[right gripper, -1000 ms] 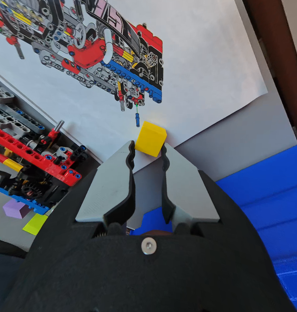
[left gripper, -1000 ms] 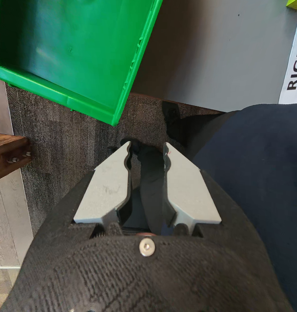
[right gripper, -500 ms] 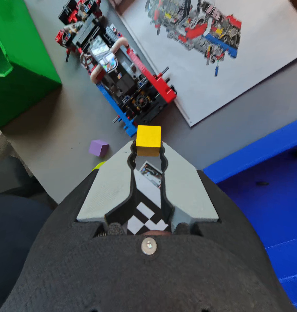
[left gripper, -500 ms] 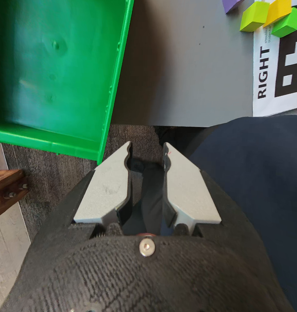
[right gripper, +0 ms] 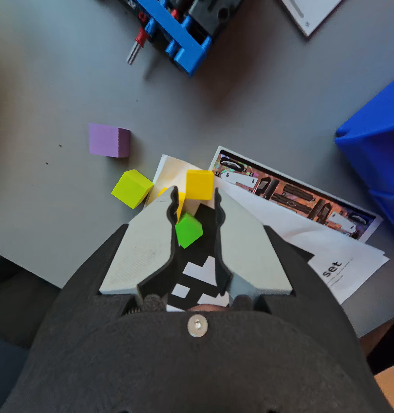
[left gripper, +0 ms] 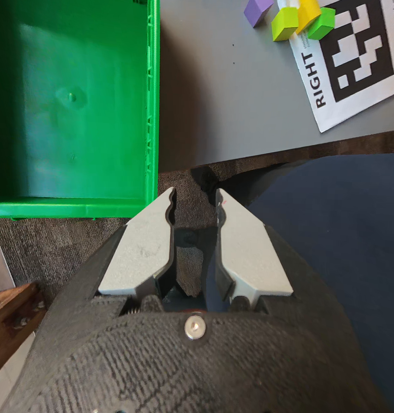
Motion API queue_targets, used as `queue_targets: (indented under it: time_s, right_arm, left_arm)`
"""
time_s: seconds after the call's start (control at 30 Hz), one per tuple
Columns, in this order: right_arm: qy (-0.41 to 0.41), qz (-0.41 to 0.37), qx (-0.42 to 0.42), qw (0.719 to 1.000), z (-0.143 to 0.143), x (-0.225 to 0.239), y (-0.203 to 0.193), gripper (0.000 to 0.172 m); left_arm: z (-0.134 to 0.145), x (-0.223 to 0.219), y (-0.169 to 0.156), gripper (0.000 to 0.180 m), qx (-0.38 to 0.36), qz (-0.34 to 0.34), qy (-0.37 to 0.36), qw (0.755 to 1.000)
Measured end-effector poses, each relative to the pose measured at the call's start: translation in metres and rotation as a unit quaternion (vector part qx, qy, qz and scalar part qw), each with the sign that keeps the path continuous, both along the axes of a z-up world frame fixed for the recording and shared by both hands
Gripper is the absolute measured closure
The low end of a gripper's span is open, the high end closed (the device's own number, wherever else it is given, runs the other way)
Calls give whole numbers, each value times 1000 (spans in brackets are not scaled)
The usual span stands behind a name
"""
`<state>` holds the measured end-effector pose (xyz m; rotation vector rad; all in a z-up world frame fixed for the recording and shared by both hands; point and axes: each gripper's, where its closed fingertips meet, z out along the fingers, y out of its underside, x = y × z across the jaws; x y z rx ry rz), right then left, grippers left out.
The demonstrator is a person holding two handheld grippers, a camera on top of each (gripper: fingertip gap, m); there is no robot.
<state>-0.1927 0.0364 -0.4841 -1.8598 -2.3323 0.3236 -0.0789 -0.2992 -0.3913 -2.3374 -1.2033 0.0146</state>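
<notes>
L gripper point(left gripper: 195, 196) off the worktop edge, over carpet point(left gripper: 57, 245): fingers narrowly apart, nothing between 'em. Green bin point(left gripper: 151, 89) corner just at its 10 o'clock.

R gripper point(right gripper: 195, 194) above the printed sheet point(right gripper: 270, 234): green cube point(right gripper: 188, 230) below, btwn the fingers. At the tips, a yellow cube point(right gripper: 199, 184). There's daylight on its left side, so fingers parted, not clamping. Looks perched on a 2nd yellow cube point(right gripper: 181, 202). Lime cube point(right gripper: 131, 188) at 10 o'clock, purple cube point(right gripper: 108, 139) beyond. Farther: brick model point(right gripper: 180, 33) at 12, blue bin point(right gripper: 375, 143) at 2.
</notes>
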Motion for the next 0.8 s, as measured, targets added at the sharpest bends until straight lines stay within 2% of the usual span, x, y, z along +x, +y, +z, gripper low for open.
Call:
queue_targets:
  time_s: [0.07,0.1,0.23,0.37,0.6,0.8]
  right_arm:
    - [7,-33,-7,999,7,4,-4,129]
    - [26,-49,-12,998,18,2,-7,129]
    - [82,-70,-17,994,59,12,-20,134]
    - [103,-61,-1,993,79,43,-23,138]
    - [110,-89,6,990,83,92,11,142]
    - [133,-109,-36,984,77,90,43,146]
  left_arm:
    - [-2,6,-6,147,11,-13,3,1000]
    - [-3,8,-7,147,17,-18,3,1000]
    - [0,17,-5,145,59,-43,13,997]
    - [2,26,6,143,84,-72,15,994]
    - [2,28,16,144,76,-98,18,992]
    - [-1,17,32,146,45,-104,19,993]
